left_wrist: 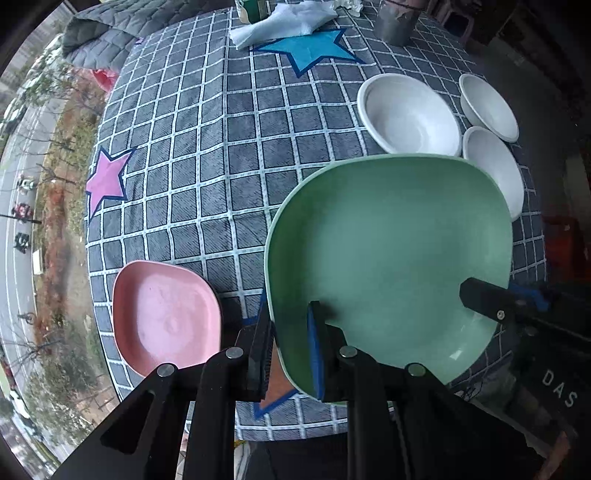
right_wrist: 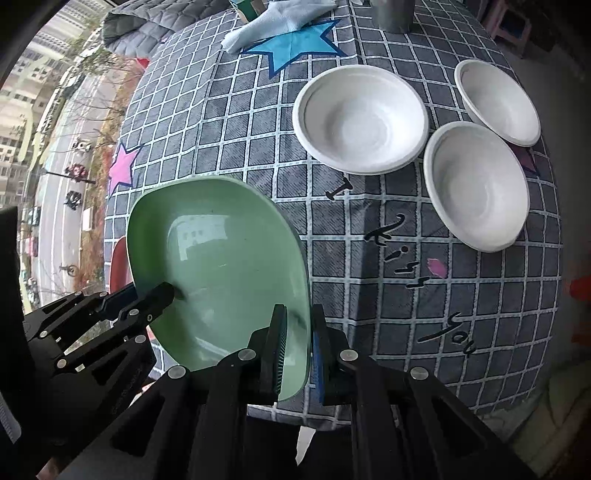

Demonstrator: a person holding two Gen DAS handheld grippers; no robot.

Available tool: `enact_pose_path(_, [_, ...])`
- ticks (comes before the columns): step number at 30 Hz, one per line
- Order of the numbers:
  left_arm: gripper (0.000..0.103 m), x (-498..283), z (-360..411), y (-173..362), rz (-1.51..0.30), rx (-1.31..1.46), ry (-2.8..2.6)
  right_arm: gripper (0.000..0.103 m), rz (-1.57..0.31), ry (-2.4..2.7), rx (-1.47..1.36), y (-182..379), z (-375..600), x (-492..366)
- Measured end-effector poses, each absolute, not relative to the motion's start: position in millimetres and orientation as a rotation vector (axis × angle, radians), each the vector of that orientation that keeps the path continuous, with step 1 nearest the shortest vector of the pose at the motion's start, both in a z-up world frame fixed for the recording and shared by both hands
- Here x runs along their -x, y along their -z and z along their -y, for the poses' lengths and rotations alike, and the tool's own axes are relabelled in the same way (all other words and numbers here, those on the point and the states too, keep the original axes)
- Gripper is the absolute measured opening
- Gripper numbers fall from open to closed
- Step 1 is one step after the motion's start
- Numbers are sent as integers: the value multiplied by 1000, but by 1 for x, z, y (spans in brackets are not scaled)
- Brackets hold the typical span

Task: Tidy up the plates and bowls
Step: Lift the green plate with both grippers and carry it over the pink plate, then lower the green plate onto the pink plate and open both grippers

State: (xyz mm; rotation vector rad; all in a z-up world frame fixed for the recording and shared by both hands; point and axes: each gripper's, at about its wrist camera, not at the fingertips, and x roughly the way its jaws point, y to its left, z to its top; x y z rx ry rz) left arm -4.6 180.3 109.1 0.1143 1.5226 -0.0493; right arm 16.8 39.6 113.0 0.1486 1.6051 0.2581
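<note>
A green square plate is held tilted above the table by both grippers. My left gripper is shut on its near left rim. My right gripper is shut on its right rim; the plate also shows in the right wrist view. The right gripper's finger shows at the plate's right edge in the left wrist view. A pink square plate lies on the table at the near left. Three white bowls stand apart at the far right.
The table has a grey checked cloth with star prints. A white cloth, a metal cup and a grey quilted blanket lie at the far edge. The table's left edge drops off to a window.
</note>
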Motion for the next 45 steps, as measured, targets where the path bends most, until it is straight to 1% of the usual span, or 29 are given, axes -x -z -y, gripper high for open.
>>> enact_pose_path(2, [19,11,-174,-113,-1516,-106,26,9,-1611,-275,-167,-112,-30,-15])
enact_pose_path(5, [19,21,-167,-116,-1519,-80,-1,8,-1618,-305,-210,-110,-14,-7])
enact_pose_path(11, [19,42,-162,-115,-1536,-78,-32,8,-1642,-346,-205,-103,-8,10])
enact_pose_path(13, [19,41,-166,-116,-1534,-56,-23,8,-1649,-349,-205,-103,-9,12])
enact_pose_path(18, [19,33,-170,-121,-1511,-106,36,8,-1635,-311,-214,-110,-13,7])
enact_pose_path(28, [19,39,-230,-112,-1535,-91,78,8,-1666,-267,-172,-108,-73,18])
enact_pose_path(34, [19,50,-269,-102,-1564,-77,71,8,-1712,-266,-158,-97,-111,32])
enact_pose_path(45, [19,60,-326,-92,-1588,-77,18,8,-1760,-291,-192,-84,-170,41])
